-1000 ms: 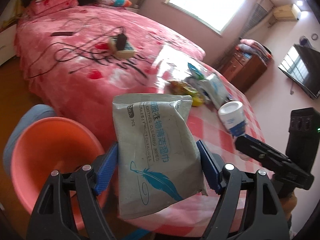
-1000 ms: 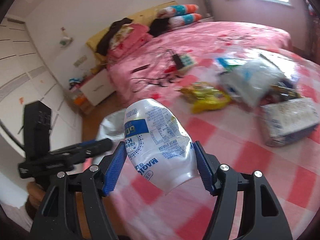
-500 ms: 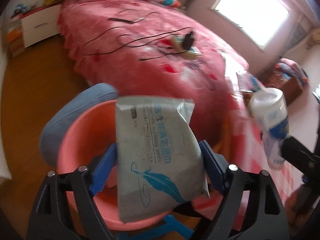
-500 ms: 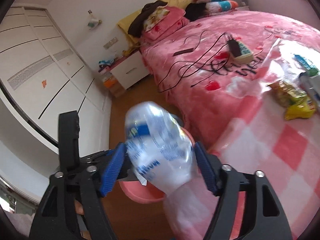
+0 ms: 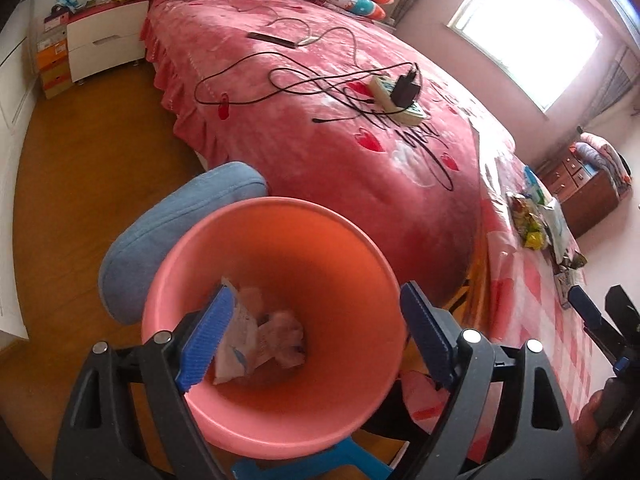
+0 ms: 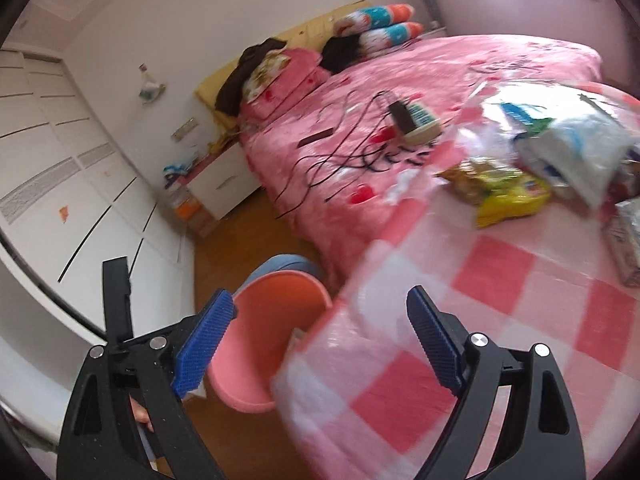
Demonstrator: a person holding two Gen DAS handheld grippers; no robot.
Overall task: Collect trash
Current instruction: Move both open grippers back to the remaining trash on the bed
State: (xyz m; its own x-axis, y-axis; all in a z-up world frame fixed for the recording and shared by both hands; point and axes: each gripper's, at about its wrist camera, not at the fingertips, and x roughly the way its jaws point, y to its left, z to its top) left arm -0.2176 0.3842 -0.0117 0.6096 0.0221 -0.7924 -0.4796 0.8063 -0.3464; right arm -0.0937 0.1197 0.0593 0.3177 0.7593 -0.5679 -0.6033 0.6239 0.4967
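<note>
A pink bin (image 5: 332, 236) stands on the floor beside the table; it also shows in the right wrist view (image 6: 256, 320). Crumpled paper and the grey wipes packet (image 5: 240, 344) lie inside it. My left gripper (image 5: 316, 336) is open and empty right above the bin's mouth. My right gripper (image 6: 320, 340) is open and empty over the table's near corner, beside the bin. More trash lies on the checkered tablecloth (image 6: 500, 280): a yellow snack wrapper (image 6: 508, 198) and a white plastic bag (image 6: 576, 148). The bottle is not in view.
A blue cushioned stool (image 5: 168, 220) stands against the bin. The pink bed (image 5: 320, 120) holds black cables and a charger on a power strip (image 5: 400, 92). A white nightstand (image 5: 104, 40) and white wardrobe (image 6: 72, 200) stand to the left. A small box (image 6: 628, 240) lies at the table's right.
My left gripper opened and the wipes packet dropped into the bin. My right gripper opened and no longer holds the bottle. Both grippers swung towards the bin.
</note>
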